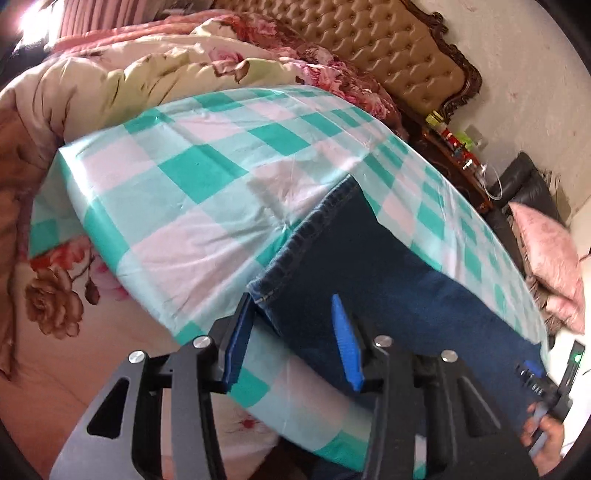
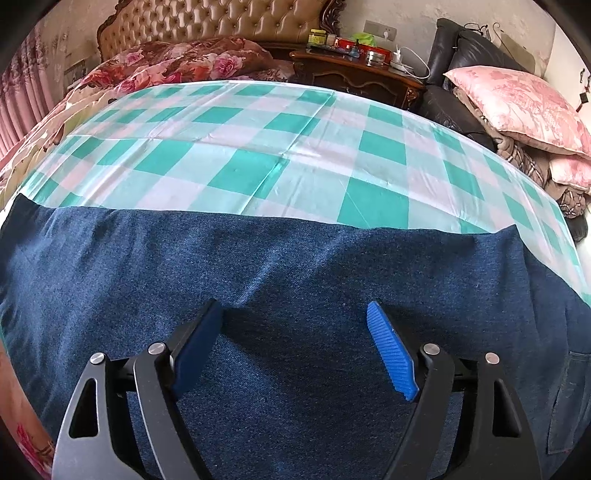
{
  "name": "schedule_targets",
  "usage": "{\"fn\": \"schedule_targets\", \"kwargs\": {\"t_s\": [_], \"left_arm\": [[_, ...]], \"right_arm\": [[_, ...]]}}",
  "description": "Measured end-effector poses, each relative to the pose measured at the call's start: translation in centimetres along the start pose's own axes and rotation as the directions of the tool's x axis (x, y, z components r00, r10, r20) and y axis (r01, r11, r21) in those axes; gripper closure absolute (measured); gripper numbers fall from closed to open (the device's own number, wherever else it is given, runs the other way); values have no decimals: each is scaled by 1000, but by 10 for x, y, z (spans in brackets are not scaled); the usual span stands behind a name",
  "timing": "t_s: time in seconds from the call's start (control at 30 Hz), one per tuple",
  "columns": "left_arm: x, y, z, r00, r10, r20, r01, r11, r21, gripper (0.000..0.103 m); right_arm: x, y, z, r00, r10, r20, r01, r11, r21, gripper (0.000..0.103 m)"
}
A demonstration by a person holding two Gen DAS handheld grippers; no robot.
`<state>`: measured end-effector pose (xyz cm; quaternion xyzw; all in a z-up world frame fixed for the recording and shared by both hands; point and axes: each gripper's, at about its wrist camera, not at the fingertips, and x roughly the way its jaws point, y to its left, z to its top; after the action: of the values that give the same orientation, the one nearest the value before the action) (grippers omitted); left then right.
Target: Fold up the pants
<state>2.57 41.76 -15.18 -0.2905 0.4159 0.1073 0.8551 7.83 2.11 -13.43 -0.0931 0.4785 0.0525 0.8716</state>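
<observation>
On the green-and-white checked bedsheet (image 2: 280,147), dark blue denim pants (image 2: 295,266) lie flat for folding; left tongs (image 1: 291,310) gape at the hem, right tongs (image 2: 295,314) gape mid-fabric, both empty.

You face a bed (image 2: 258,147) under a teal checked sheet, its tufted headboard (image 2: 221,22) against a pale wall (image 2: 413,14), dark nightstand (image 2: 354,77) alongside.

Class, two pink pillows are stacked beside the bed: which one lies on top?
The larger pink pillow lies on top; the smaller pillow peeks out beneath it.
</observation>
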Motion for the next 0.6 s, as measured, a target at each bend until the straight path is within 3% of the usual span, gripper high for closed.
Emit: {"fn": "schedule_targets", "kwargs": {"t_s": [0.13, 0.2, 0.23, 0.37, 0.6], "left_arm": [[5, 7, 6, 999, -47, -5, 46, 998, -49, 66], [7, 14, 8, 998, -58, -6, 57, 996, -73, 80], [8, 15, 9, 998, -66, -7, 65, 996, -65, 81], [8, 11, 10, 998, -66, -10, 66, 997, -32, 88], [-4, 2, 15, 998, -68, 14, 68, 998, 7, 91]], "right_arm": [[-4, 6, 4, 1000, -8, -5, 8, 1000, 10, 38], [-8, 13, 8, 1000, 5, 1, -5, 1000, 25, 40], [-10, 17, 10, 1000, 8, 6, -8, 1000, 23, 44], [-9, 45, 18, 1000, 6, 0, -6, 1000, -19, 69], [0, 59, 17, 998, -57, 2, 57, 997, -56, 71]]}}
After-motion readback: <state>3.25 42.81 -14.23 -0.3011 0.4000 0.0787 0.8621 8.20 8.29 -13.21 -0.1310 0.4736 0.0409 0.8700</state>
